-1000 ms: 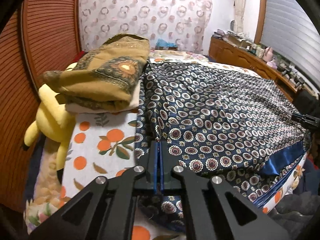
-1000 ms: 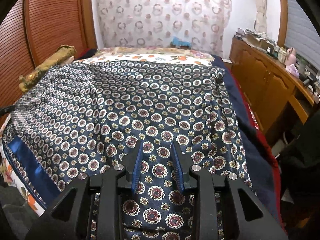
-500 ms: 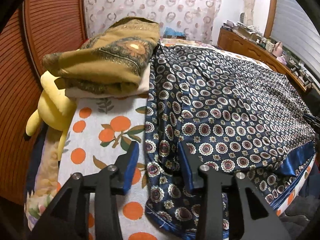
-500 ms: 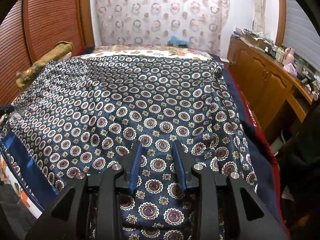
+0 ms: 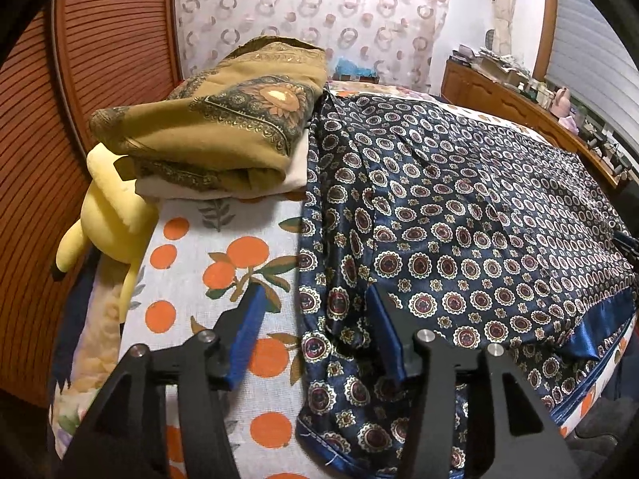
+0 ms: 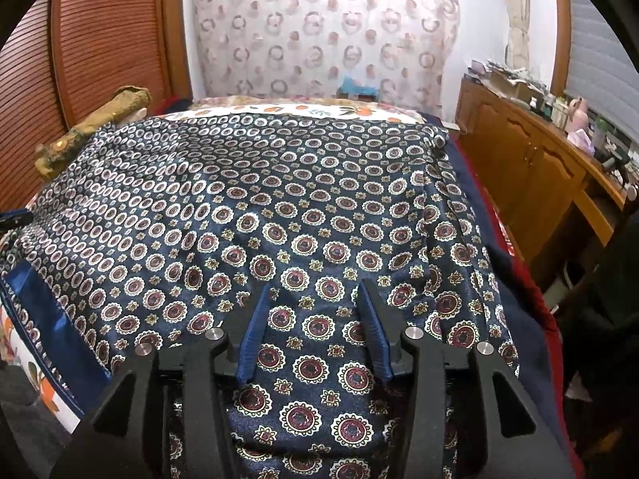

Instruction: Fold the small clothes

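Two grippers, both with jaws apart and nothing clamped. Left gripper [image 5: 315, 311]: jaws have just been opening, now roughly half spread; left finger over the orange-print sheet [image 5: 223, 247], right finger over the garment's edge, cloth lying loose under the gap, pads not pressing it. Right gripper [image 6: 315, 311]: jaws have just been opening too, about half spread, pointing down over the garment; cloth below and between the fingers, not pinched.

Garment [image 6: 279, 199]: navy satin with medallion print, spread flat across most of the bed, plain blue band [image 5: 603, 323] along the near hem. Its left edge runs down the sheet, slightly rumpled near the left gripper.

Folded tan scarf [image 5: 223, 127] sits on a white folded piece at the far left, touching the garment's edge. Yellow plush [image 5: 108, 215] hangs off the bed's left side, just under that stack. Wooden dresser [image 6: 531, 163] along the right wall, cluttered on top. Patterned curtain [image 6: 319, 28] behind the bed.
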The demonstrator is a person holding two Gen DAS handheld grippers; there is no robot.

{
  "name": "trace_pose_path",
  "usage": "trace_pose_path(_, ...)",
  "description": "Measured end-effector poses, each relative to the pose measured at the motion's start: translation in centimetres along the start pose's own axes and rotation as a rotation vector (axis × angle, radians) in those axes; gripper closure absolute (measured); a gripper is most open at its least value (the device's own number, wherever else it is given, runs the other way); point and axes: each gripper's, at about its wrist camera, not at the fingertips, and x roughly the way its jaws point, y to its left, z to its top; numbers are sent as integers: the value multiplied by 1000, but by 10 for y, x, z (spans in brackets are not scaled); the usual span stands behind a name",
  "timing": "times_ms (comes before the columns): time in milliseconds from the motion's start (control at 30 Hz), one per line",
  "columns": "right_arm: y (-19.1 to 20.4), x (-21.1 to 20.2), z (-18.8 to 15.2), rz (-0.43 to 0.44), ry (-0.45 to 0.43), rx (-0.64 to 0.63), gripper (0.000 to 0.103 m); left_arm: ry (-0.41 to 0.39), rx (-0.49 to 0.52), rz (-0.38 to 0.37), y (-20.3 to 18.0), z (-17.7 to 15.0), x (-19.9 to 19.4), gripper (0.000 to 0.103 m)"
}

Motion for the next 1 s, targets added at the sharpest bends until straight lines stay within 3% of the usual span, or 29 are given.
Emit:
trace_pose_path(100,3,1,0,4,4,-7,48,-2,-1,1,0,0,0,50)
trace_pose_path(167,4,2,1,4,14,-12,37,-2,-1,0,0,0,0,50)
trace_pose_path(367,13,3,2,-19,36,-17,31,-2,-1,-9,0,0,0,51)
trace_pose_path(433,13,3,3,-23,45,-11,31,-4,9,-33,-1,0,-1,59)
trace_pose_path(500,14,3,3,-28,54,-4,30,-4,15,-57,-3,2,-2,76)
trace_pose_path(600,14,2,2,-35,54,7,30,2,7,-92,-4,3,-2,90)
trace_pose_path(733,16,-1,-3,-43,38,5,29,-10,6,-108,-9,3,-5,100)
trace_pose_path(1000,11,-3,-6,-63,41,30,23,-114,34,-206,-35,17,-35,102)
